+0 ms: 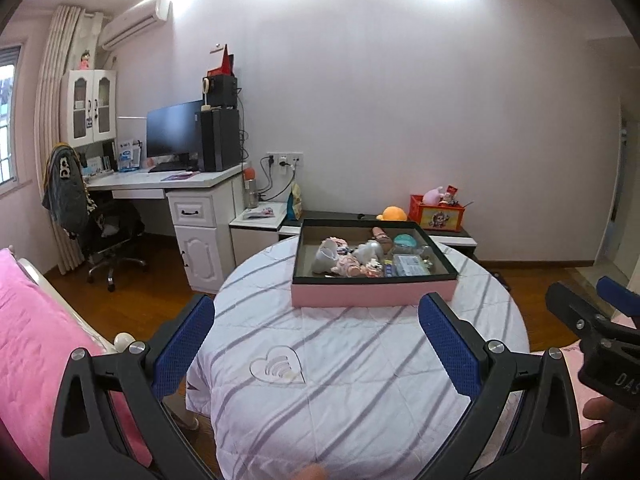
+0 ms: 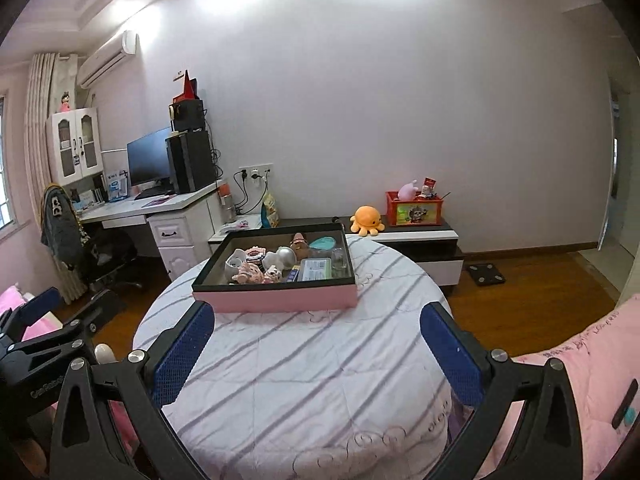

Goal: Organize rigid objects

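Note:
A shallow pink box with a black rim (image 1: 372,294) (image 2: 280,300) stands at the far side of a round table under a white striped cloth (image 1: 340,380) (image 2: 304,380). It holds several small objects: a white cup (image 1: 326,258), a silver ball (image 2: 287,256), a teal lid (image 1: 405,240), a clear plastic case (image 2: 316,269), small pink figures (image 2: 250,272). My left gripper (image 1: 316,344) is open and empty above the near half of the table. My right gripper (image 2: 316,350) is open and empty too, to its right.
A white desk with monitor and PC tower (image 1: 188,136) and a swivel chair (image 1: 100,224) stand at the left. A low cabinet behind the table carries an orange plush octopus (image 2: 366,220) and a red toy box (image 2: 414,208). Pink bedding (image 1: 36,340) (image 2: 580,380) flanks the table. Wooden floor lies at the right.

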Action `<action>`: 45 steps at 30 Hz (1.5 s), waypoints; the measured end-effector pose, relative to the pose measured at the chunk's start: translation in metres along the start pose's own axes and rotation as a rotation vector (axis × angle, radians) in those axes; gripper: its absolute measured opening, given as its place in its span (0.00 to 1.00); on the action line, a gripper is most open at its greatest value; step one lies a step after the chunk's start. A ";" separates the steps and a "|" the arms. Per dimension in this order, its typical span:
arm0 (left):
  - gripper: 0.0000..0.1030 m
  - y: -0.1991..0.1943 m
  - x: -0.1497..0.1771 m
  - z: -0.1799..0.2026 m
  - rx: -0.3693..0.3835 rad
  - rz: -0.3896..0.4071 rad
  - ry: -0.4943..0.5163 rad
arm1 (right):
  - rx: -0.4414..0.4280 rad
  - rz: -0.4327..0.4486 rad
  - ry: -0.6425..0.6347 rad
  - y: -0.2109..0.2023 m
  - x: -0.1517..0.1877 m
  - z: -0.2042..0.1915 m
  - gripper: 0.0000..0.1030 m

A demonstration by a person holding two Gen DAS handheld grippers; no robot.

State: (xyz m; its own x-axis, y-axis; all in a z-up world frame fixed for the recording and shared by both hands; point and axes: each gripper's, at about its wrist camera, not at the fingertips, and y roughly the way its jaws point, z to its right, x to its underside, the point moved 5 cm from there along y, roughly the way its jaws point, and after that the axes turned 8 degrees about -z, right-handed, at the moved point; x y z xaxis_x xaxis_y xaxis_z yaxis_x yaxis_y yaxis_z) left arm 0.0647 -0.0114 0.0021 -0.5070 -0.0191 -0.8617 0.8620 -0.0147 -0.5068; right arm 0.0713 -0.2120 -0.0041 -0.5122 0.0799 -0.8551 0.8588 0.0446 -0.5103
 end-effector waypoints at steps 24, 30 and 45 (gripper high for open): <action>1.00 -0.008 0.009 0.016 0.018 -0.031 0.036 | 0.014 0.040 -0.002 -0.016 0.010 -0.002 1.00; 1.00 -0.010 0.009 0.014 0.004 -0.019 0.028 | 0.018 0.042 -0.003 -0.017 0.011 0.000 1.00; 1.00 -0.007 0.008 0.010 0.018 -0.023 0.020 | 0.028 0.038 -0.003 -0.016 0.012 0.000 1.00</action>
State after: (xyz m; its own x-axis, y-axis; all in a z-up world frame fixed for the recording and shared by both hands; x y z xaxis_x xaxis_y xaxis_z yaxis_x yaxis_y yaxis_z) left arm 0.0546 -0.0218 -0.0009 -0.5260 0.0018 -0.8505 0.8500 -0.0324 -0.5258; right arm 0.0515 -0.2117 -0.0065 -0.4796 0.0784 -0.8740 0.8771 0.0132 -0.4801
